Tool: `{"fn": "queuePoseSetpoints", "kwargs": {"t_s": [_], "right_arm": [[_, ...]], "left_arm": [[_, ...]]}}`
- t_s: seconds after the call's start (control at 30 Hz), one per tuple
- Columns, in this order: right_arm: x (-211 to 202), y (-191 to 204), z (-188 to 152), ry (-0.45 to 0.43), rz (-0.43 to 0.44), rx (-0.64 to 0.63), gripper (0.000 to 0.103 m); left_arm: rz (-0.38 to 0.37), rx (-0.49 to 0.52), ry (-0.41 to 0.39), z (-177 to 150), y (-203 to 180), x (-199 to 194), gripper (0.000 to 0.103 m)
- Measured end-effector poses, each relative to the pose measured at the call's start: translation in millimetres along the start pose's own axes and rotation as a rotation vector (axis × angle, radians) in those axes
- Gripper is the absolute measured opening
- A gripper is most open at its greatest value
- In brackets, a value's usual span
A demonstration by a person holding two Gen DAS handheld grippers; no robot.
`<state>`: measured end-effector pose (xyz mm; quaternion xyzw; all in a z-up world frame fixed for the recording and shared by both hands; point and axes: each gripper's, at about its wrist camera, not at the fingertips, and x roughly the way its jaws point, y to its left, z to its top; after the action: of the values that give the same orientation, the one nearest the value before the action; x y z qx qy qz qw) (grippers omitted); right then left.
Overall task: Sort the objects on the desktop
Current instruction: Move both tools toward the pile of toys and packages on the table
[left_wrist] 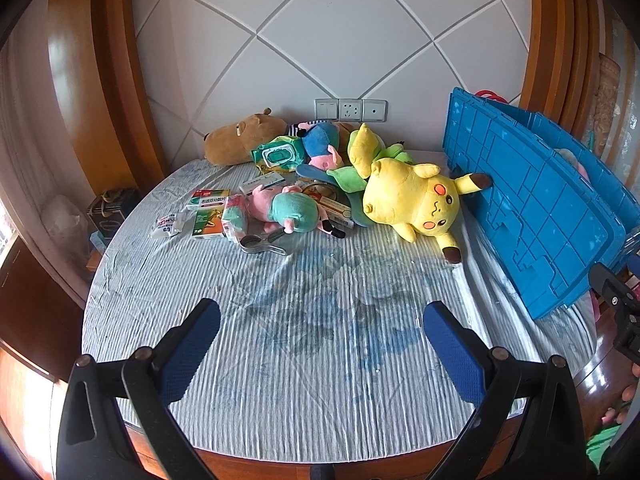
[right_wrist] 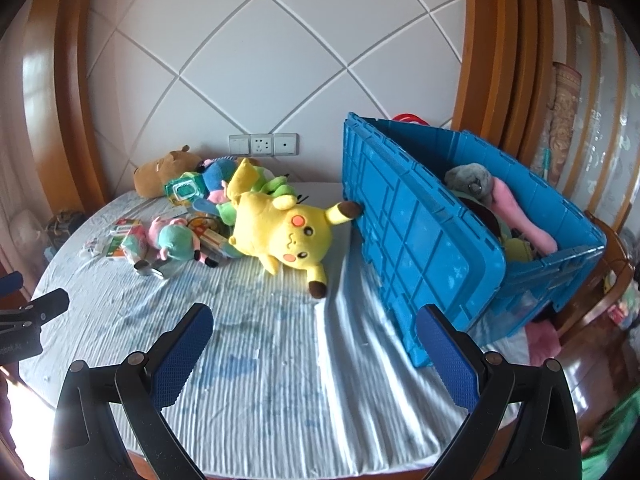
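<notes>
Right wrist view: both tongs — left tongs (left_wrist: 321, 322), right tongs (right_wrist: 314, 326) — spread wide w/ nothing held, mid-sort I'd judge — yellow plush (right_wrist: 282, 230) lies on bench (right_wrist: 260, 360) touching blue crate (right_wrist: 420, 240), likeliest next pick.

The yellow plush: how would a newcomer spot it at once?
Start at the big blue crate on the table's right side. The yellow plush lies on the striped cloth just left of it, one brown-tipped ear touching the crate wall. It alone has red cheek circles and sits nearest the grippers.
</notes>
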<state>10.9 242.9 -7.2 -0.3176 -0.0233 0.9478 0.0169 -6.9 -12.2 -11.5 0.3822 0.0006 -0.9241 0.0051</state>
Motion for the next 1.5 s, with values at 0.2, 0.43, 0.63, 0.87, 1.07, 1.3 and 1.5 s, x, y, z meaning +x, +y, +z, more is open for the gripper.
{"fn": "queuePoseSetpoints", "kwargs": {"t_s": [0.2,0.43,0.63,0.87,1.07,1.3,1.5], "right_arm": [[-1,11,-8,0.01,0.009,-0.008,0.103],[-3,17,-9,0.022,0.007,-0.004,0.103],[-5,22,-17,0.037,0.002,-0.004,0.103],[-7,27,-17,0.045,-0.001,-0.007,0.103],[-6,36,-15,0.049,-0.011,-0.001,0.103],[-8,46,-13,0.061,-0.016,0.007,0.103],[20,65,1,0.08,-0.014,0.019,0.103]], "left_arm": [[0.006,-0.02,0.009,3,15,5,0.103],[0.012,-0.014,0.013,5,23,13,0.103],[0.011,-0.009,0.018,8,33,20,0.103],[0.009,-0.013,0.029,14,43,33,0.103],[0.001,-0.011,0.026,19,55,41,0.103],[0.002,0.004,0.021,24,70,54,0.103],[0.006,0.013,0.028,23,88,68,0.103]]}}
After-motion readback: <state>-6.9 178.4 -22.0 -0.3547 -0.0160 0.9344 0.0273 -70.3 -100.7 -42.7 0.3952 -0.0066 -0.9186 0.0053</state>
